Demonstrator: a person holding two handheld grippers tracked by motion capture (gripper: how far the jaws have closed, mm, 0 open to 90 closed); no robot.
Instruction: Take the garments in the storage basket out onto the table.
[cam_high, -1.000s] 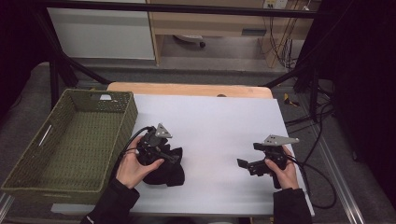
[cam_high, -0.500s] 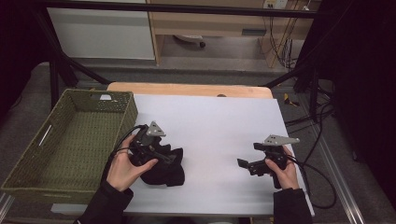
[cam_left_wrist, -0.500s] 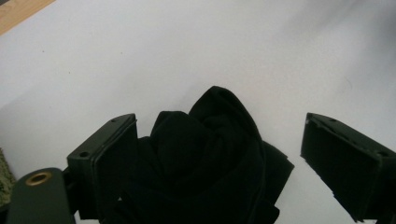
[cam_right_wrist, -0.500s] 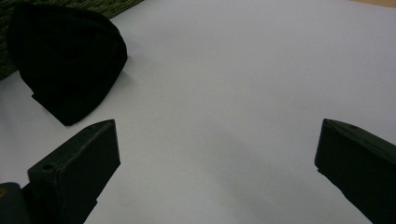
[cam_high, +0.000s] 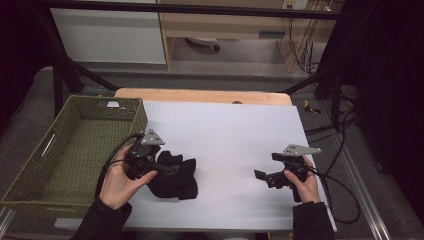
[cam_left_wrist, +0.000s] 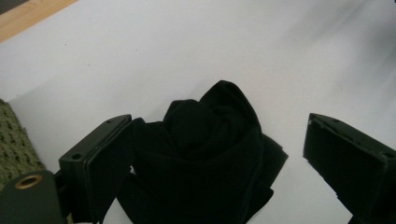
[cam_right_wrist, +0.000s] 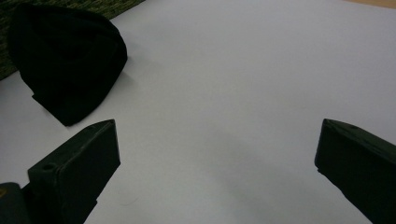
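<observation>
Left tongs, high view: the left tongs (cam_high: 161, 167) are sitting at the near left of the bench (cam_high: 225, 130), held in the person's left hand (cam_high: 120, 177), with the jaws reaching into the left side of a black cloth (cam_high: 175, 175).
Right tongs, high view: the right tongs (cam_high: 265, 176) are resting low over the near right of the bench in the right hand (cam_high: 302, 182), pointing left, well apart from the cloth.
Cloth, high view: the bundle is lying crumpled on the white surface, just right of the basket (cam_high: 65, 150).
Basket, high view: a green woven basket is standing at the left edge of the bench, partly off its side.

Left tongs, left gripper view: the jaws are standing wide apart, gaping around the black cloth (cam_left_wrist: 205, 154); the left jaw is touching the fabric, the right jaw is standing clear of it.
Cloth, left gripper view: it is lying rolled and folded between the jaws on the white bench (cam_left_wrist: 187, 56), with a strip of the basket (cam_left_wrist: 14, 144) showing at the left edge.

Right tongs, right gripper view: the jaws are spread wide with nothing between them, hanging over bare white bench (cam_right_wrist: 233, 93).
Cloth, right gripper view: the black cloth (cam_right_wrist: 65, 60) is lying at the far left, against the basket (cam_right_wrist: 93, 7) edge behind it.
</observation>
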